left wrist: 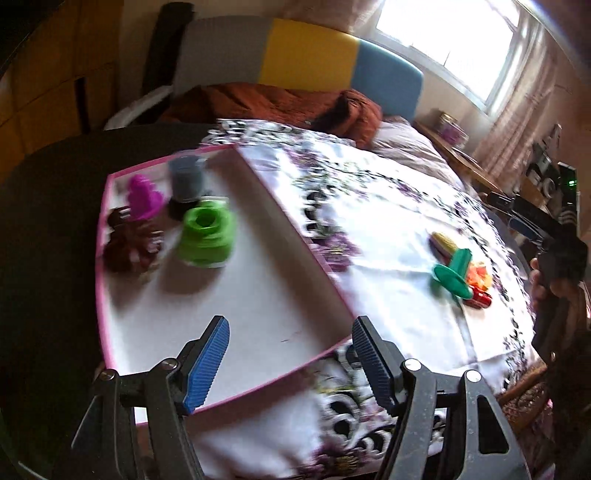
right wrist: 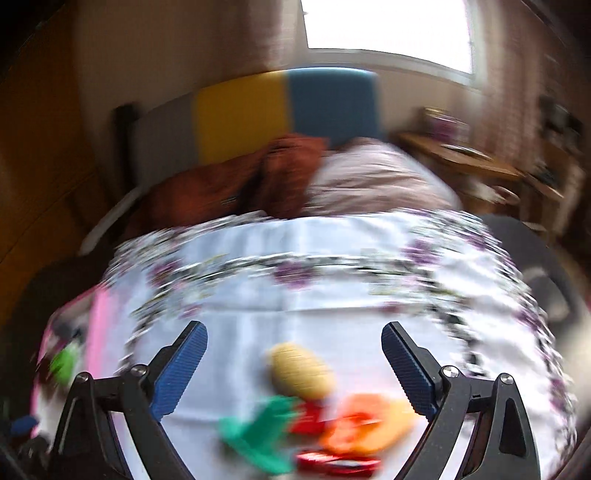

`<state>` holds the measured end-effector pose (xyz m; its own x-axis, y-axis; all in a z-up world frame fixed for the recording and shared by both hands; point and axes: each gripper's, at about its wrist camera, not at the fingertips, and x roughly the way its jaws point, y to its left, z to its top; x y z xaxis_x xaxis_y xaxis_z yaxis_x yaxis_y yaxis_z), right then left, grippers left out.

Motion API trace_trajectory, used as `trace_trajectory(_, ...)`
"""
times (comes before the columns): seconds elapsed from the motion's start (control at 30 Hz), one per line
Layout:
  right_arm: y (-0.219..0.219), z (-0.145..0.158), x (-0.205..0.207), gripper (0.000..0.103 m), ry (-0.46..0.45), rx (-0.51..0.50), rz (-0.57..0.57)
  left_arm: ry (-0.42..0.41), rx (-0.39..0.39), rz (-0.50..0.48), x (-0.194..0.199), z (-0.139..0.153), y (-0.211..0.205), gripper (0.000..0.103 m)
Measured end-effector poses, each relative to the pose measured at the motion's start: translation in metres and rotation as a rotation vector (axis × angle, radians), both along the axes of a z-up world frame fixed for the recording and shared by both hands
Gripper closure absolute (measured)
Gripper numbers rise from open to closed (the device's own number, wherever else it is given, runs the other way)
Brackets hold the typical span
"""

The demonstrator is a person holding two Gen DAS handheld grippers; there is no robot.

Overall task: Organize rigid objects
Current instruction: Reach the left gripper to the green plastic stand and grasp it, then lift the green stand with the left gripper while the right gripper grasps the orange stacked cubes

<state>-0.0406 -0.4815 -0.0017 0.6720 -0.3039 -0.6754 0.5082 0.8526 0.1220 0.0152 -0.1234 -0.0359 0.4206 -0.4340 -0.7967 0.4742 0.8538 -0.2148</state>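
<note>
A pink-rimmed white box [left wrist: 221,314] lies on a floral cloth [left wrist: 388,229]. Inside it sit a green ribbed piece [left wrist: 207,236], a magenta piece [left wrist: 144,197], a grey cylinder [left wrist: 186,179] and a dark brown piece [left wrist: 127,243]. My left gripper [left wrist: 290,334] hovers open over the box's near corner, nothing between its pads. On the cloth to the right lies a small pile: a yellow corn-like piece [right wrist: 301,371], a teal flanged piece [right wrist: 262,432], an orange piece [right wrist: 364,424] and red pieces [right wrist: 336,463]. My right gripper [right wrist: 293,341] hangs open just above this pile, which is blurred.
A bed with a rust blanket [left wrist: 273,107] and a grey, yellow and blue headboard [left wrist: 306,55] lies beyond the cloth. A wooden side table [right wrist: 465,158] stands at the right under a bright window [right wrist: 388,29]. A hand with the other gripper's handle [left wrist: 554,258] shows at the right edge.
</note>
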Motion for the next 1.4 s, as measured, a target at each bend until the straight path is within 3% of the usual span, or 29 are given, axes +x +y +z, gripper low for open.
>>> trace_trajectory(0.13, -0.053, -0.014, -0.021, 0.007, -0.014, 0.097, -0.207, 0.001, 0.022, -0.098, -0.004, 0.0, -0.034, 0.034)
trace_trajectory(0.23, -0.072, -0.018, -0.033, 0.007, -0.051, 0.182, -0.278, 0.007, 0.024, -0.191, -0.008, -0.002, -0.066, 0.034)
trace_trajectory(0.47, -0.077, -0.022, -0.039, 0.006, -0.081, 0.255, -0.282, -0.047, 0.007, -0.367, -0.018, 0.003, -0.136, 0.039)
trace_trajectory(0.73, -0.082, -0.025, -0.042, 0.006, -0.098, 0.304, -0.295, -0.034, 0.039, -0.5, -0.012, -0.004, -0.21, 0.039)
trace_trajectory(1.13, -0.083, -0.027, -0.04, 0.006, -0.106, 0.331, -0.281, -0.018, 0.132, -0.568, 0.001, -0.041, -0.285, 0.039)
trace_trajectory(1.17, -0.083, -0.027, -0.039, 0.006, -0.104, 0.331, -0.28, -0.008, 0.139, -0.568, 0.003, -0.046, -0.287, 0.048)
trace_trajectory(1.2, -0.083, -0.028, -0.039, 0.006, -0.102, 0.328, -0.28, 0.011, 0.149, -0.568, 0.005, -0.053, -0.289, 0.063)
trace_trajectory(1.27, -0.083, -0.028, -0.039, 0.006, -0.102, 0.326, -0.281, 0.038, 0.099, -0.575, 0.006, -0.055, -0.284, 0.073)
trace_trajectory(1.4, -0.085, -0.029, -0.039, 0.006, -0.1, 0.326, -0.285, 0.021, 0.087, -0.547, 0.003, -0.051, -0.262, 0.073)
